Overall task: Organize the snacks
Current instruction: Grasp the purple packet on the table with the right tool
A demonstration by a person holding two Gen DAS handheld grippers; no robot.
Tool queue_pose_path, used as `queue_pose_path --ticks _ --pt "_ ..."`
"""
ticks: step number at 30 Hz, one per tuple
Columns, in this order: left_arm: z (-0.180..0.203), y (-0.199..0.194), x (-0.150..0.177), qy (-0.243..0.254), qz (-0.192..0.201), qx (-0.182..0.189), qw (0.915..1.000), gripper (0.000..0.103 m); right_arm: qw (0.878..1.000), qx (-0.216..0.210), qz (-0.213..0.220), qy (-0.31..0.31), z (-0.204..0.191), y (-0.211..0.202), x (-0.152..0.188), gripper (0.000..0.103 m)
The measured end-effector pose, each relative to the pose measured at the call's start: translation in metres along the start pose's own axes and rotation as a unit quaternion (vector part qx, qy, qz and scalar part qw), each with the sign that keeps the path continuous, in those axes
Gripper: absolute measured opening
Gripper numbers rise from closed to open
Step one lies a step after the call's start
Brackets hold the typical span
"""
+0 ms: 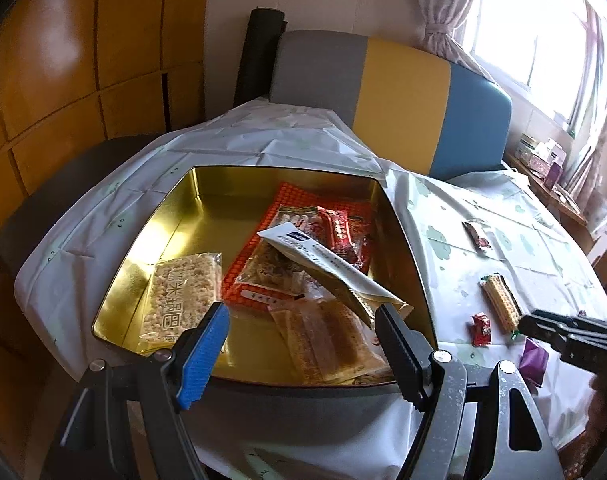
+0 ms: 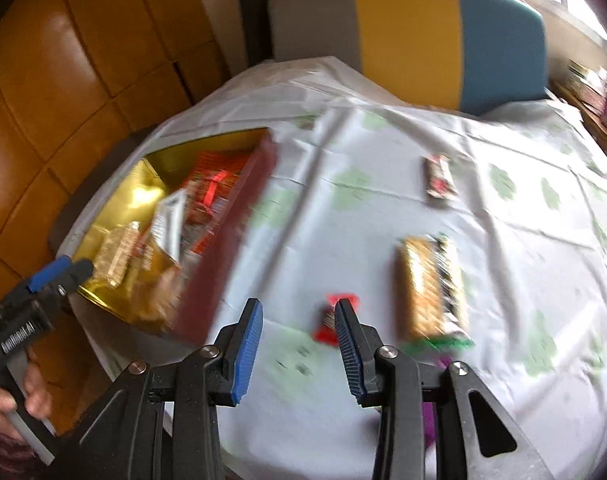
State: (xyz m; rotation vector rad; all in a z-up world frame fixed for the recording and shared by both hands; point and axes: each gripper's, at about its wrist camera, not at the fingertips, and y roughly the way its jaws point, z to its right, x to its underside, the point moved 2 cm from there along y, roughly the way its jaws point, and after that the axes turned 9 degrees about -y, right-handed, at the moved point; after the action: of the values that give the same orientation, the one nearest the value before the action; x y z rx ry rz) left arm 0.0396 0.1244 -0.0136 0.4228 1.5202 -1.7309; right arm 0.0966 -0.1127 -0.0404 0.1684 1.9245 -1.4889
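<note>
A gold-lined tin [image 1: 183,216] with a dark red outer wall [image 2: 223,256] sits on the table's left and holds several snack packs: a rice cracker pack [image 1: 181,294], a white sachet [image 1: 323,260], red packs [image 1: 343,232]. My left gripper [image 1: 299,320] is open and empty above the tin's near edge. My right gripper [image 2: 299,312] is open and empty over the cloth, just left of a small red candy [image 2: 327,320]. A wafer bar [image 2: 431,288] lies to its right, also in the left wrist view [image 1: 499,300]. A dark small pack [image 2: 439,178] lies farther back.
A white tablecloth with green clovers [image 2: 383,208] covers the round table. A purple wrapper [image 1: 533,358] lies near the front edge. A grey, yellow and blue chair back [image 1: 383,96] stands behind the table. A wooden cabinet [image 1: 63,60] is at left.
</note>
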Motion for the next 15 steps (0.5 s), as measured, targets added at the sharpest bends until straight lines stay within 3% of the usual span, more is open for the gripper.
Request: queue_pose_path --ticks 15 --pt "0.056 0.003 0.007 0.057 -0.013 0.047 0.9972 0.076 0.989 0.054 -0.014 0.137 0.081 -0.029 0.07 0.043"
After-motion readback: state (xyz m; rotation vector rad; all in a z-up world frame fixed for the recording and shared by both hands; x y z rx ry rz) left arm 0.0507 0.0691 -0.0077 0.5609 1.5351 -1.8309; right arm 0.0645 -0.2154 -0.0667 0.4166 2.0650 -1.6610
